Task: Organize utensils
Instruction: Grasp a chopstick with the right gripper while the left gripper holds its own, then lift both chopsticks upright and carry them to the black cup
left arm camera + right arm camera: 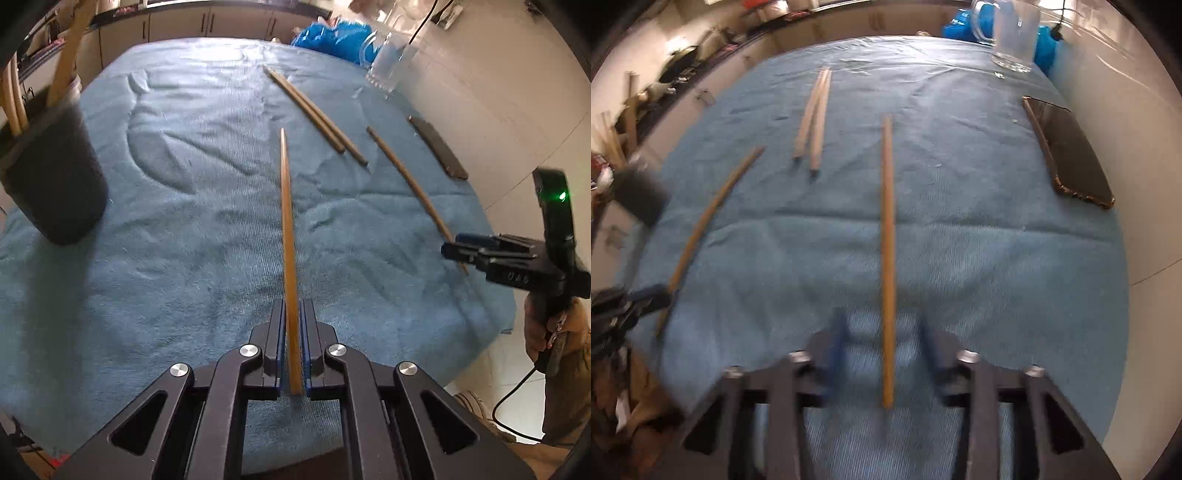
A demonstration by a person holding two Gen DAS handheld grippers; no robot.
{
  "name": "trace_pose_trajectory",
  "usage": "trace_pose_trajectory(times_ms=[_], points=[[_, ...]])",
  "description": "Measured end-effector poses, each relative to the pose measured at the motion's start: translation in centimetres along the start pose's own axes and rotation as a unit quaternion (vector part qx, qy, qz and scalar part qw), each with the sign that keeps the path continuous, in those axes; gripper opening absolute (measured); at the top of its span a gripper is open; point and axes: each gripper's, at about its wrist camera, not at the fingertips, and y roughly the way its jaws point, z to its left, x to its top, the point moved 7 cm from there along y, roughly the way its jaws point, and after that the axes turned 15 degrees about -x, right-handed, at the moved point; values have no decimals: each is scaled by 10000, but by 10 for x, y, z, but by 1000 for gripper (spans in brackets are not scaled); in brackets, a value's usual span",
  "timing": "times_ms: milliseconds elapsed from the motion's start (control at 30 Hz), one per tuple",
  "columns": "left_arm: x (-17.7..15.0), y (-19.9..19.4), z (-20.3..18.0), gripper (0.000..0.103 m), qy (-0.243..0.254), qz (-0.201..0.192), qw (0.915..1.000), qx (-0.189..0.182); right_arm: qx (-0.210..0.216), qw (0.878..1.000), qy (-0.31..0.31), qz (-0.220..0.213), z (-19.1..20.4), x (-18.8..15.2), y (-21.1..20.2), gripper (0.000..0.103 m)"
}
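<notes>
Jaws, left gripper (293, 347): closed on a single wooden chopstick (288, 236), blue pads pressed against both sides of the stick at lower centre of the left wrist view.
Jaws, right gripper (882, 339): apart, with a wooden chopstick (887, 251) lying between them; neither blue pad touched it. This view was blurred by motion.
Held chopstick: ran from the left gripper's pads up toward the middle of the frame, tapered tip pointing away from the camera, raised above the cloth.
Chopstick under right gripper: lay flat on the blue towel (960, 240), running up the centre of the right wrist view.
Chopstick pair (314, 112): lay side by side and touching on the towel, upper centre of the left wrist view.
Holder: a dark cylindrical cup (55, 177) stood at the left edge of the left wrist view, with pale wooden utensils (68, 55) upright inside.
Phone (1071, 151): dark, lay flat at the right edge of the towel in the right wrist view.
Glass mug (1012, 33): clear, stood at the upper right, just in front of a blue plastic bag (332, 37).
Person: a hand (546, 328) gripped the right gripper's handle at the lower right of the left wrist view.
</notes>
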Motion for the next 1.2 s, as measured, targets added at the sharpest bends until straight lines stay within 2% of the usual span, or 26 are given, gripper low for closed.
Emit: trace_pose_trajectory(times_ms=[133, 233, 267, 367, 467, 733, 833, 900, 967, 1067, 1200], points=[[24, -1, -1, 9, -40, -161, 9998, 121, -115, 9997, 32, -220, -5, 24, 2, 55], [50, 22, 0, 22, 50, 8, 9996, 273, -214, 9994, 57, -282, -3, 55, 14, 54], [60, 33, 3, 22, 76, 79, 9993, 352, -286, 9992, 9, -277, -1, 65, 19, 50], [79, 63, 8, 22, 67, 302, 9982, 523, -354, 9994, 1, -62, 8, 92, 37, 28], [97, 75, 10, 21, 174, 343, 9969, 679, -513, 9987, -32, 48, 12, 114, 50, 25], [124, 92, 16, 21, 120, 657, 9963, 547, -662, 9970, -147, 364, 24, 152, 65, 19], [125, 93, 17, 21, 108, 670, 9966, 468, -691, 9967, -157, 384, 30, 158, 67, 11], [123, 89, 21, 6, 234, 618, 9960, 604, -744, 9966, -200, 291, 33, 158, 66, 8], [118, 82, 22, 6, 245, 391, 9967, 671, -731, 9971, -130, 194, 33, 156, 64, 8], [116, 62, 20, 6, 180, -53, 9985, 510, -542, 9985, 104, -39, 29, 150, 52, 7], [111, 28, 9, 6, 160, -555, 9979, 292, -340, 9969, 321, -639, 25, 146, 9, 7]])
